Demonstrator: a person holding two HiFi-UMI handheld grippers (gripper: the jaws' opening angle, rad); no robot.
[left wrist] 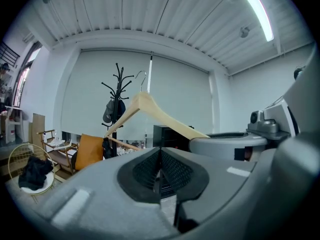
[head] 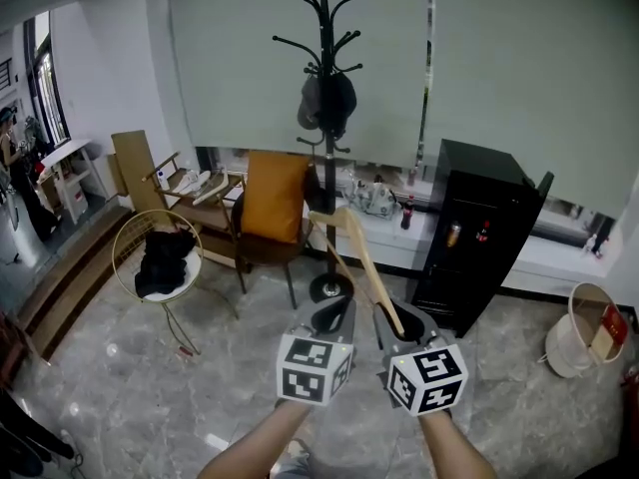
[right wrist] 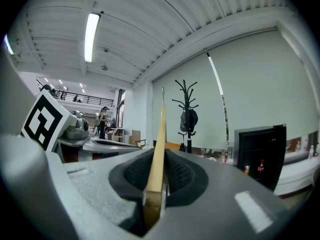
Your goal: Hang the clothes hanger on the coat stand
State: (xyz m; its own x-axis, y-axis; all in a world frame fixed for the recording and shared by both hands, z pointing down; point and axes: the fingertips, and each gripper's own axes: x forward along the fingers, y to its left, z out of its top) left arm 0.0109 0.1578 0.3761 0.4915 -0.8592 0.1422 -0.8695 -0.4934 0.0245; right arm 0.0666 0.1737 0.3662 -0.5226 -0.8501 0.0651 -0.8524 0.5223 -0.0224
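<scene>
Office-style lounge: roller blinds (head: 250, 58), marble floor (head: 130, 367), black fridge (head: 489, 193), orange-cushioned chair (head: 272, 213)

Pale wooden hanger (head: 366, 262), black coat stand (head: 323, 28), seemingly dark grey cap (head: 341, 103)

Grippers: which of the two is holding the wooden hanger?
The right gripper, shut on one arm of the wooden hanger; the left gripper is shut with nothing between its jaws.

Wood, metal, stone
The pale wooden clothes hanger (head: 364, 262) looks smooth and matt; the black metal coat stand (head: 323, 28), upper centre, is slightly glossy; the grey marbled floor tiles (head: 120, 367) shine.
</scene>
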